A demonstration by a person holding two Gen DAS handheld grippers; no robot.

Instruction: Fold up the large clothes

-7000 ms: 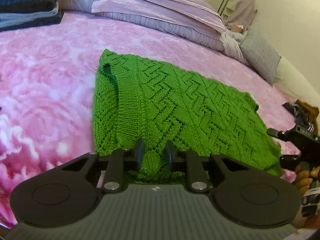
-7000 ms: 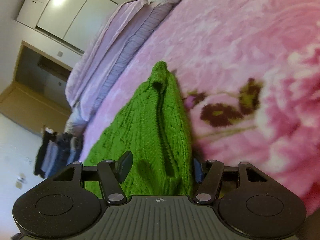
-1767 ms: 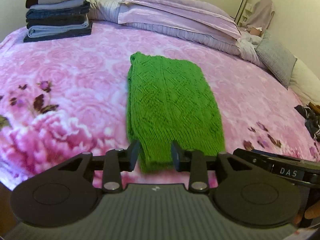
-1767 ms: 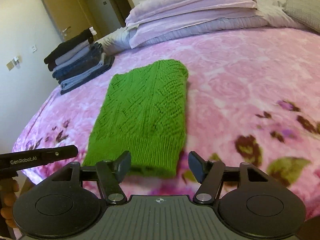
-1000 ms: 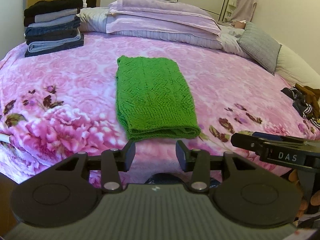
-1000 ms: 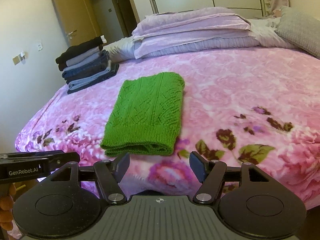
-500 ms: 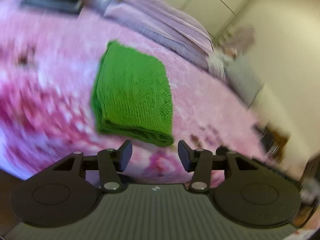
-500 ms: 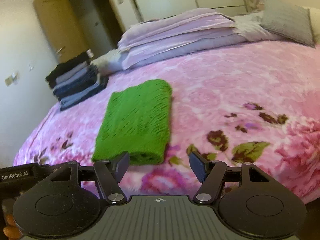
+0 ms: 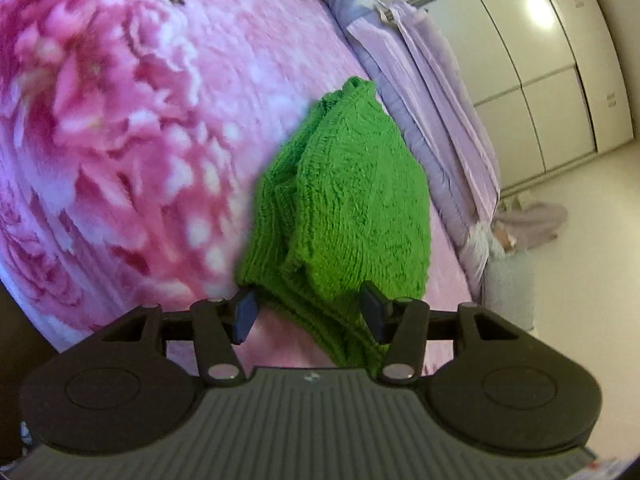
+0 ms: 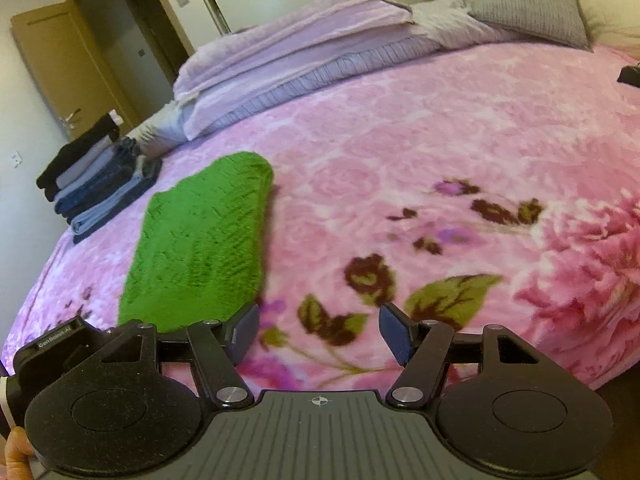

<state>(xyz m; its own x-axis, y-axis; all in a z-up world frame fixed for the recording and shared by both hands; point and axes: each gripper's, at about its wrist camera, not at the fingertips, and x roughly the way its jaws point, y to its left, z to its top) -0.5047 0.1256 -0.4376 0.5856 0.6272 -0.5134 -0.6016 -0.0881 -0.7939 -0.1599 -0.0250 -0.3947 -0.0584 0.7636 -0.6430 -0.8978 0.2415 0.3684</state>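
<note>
One green knitted sweater [image 10: 204, 240], folded to a narrow oblong, lying on pink floral bedspread [image 10: 440, 152], left of centre in right wrist view, near edge close to bed's front. Laid flat, presumably to keep folds in place.

Two grippers, hand-held:
- Left gripper [image 9: 308, 316]: jaws spread wide, tilted hard over, astride near end of sweater. Stacked knit layers between the fingers, bulging out past them; neither finger pressing in, so no grasp made. Placement judged as set to pinch all layers of folded end at once, for a further fold or a lift. Seen from right wrist view only as a dark body with a label at near left corner.
- Right gripper [image 10: 318, 334]: jaws wide apart, empty, hovering over bare bedspread just right of sweater's near corner. Touching nothing. Likely held clear, or waiting to take the other corner.

One stack of folded clothes [image 10: 96, 184], dark and blue, far left beside sweater, well apart from it; judged the destination for finished pieces.

Several lilac quilts [image 10: 300, 52], folded, along far side of bed. One grey pillow [image 10: 528, 4], far right.

Stage, as judged: folding mostly done; sweater compact and tidy. Risk: loose knit slipping apart if only upper layers caught.
</note>
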